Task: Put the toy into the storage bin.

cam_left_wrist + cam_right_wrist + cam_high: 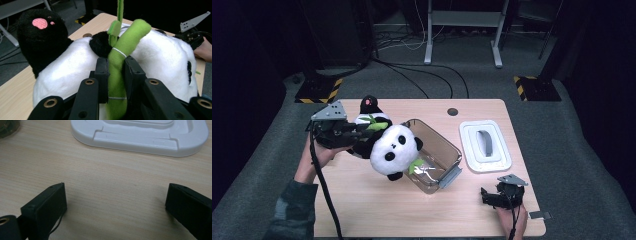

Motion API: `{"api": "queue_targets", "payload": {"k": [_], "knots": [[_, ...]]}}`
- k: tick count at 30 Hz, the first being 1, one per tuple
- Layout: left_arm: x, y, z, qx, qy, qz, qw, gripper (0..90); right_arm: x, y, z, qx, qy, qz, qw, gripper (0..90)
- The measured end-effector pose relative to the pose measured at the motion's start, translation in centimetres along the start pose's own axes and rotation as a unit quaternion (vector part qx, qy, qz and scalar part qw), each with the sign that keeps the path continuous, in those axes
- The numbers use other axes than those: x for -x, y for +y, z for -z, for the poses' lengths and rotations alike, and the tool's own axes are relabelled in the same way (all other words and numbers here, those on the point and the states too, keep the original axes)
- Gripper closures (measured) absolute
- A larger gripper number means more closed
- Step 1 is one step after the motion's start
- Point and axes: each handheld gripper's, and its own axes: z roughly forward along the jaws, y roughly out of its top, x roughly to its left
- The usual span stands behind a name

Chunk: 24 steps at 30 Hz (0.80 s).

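Toy panda (393, 147): held above the table (377, 205), left of the clear box (447, 147), probably for packing. Left gripper (116, 75) clamped on its green bamboo stalk (117, 82). Long axis slants, head toward the box. Right gripper (115, 202) wide open, empty, resting near the white lid (140, 135).

Left black two-jaw gripper (358, 131) sits at the left-middle of the high view, pointing right and roughly level, with its grey three-cornered plate on top and the cable trailing down toward the bottom edge. A hand (314, 155) and a camo-patterned sleeve (292, 212) come up from the lower left behind it. Its jaws are clamped nearly together. Right black two-jaw gripper (488, 196) is down in the lower right, resting low, and in its own view (113, 202) the jaws stand wide apart.
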Motion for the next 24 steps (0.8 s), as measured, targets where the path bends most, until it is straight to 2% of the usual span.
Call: {"api": "queue_targets", "payload": {"k": [5,8,13,14,24], "knots": [[0.1,0.6,-1.2,0.001,-0.012,0.002,0.9999,75.0,0.0,0.0,0.0,0.000,0.000,0.000,1.0000,2.7],[0.0,1.0,-1.8,0.000,-0.017,-0.005,0.9998,75.0,0.0,0.0,0.0,0.000,0.000,0.000,1.0000,2.8],[0.0,1.5,-2.7,-0.002,-0.030,-0.004,0.9996,75.0,0.0,0.0,0.0,0.000,0.001,0.000,1.0000,2.7],[0.0,1.6,-3.0,-0.001,-0.033,0.002,0.9994,75.0,0.0,0.0,0.0,0.000,0.000,0.000,1.0000,2.7],[0.0,2.3,-4.8,-0.006,-0.054,-0.001,0.9985,75.0,0.0,0.0,0.0,0.000,0.000,0.000,1.0000,2.7]]}}
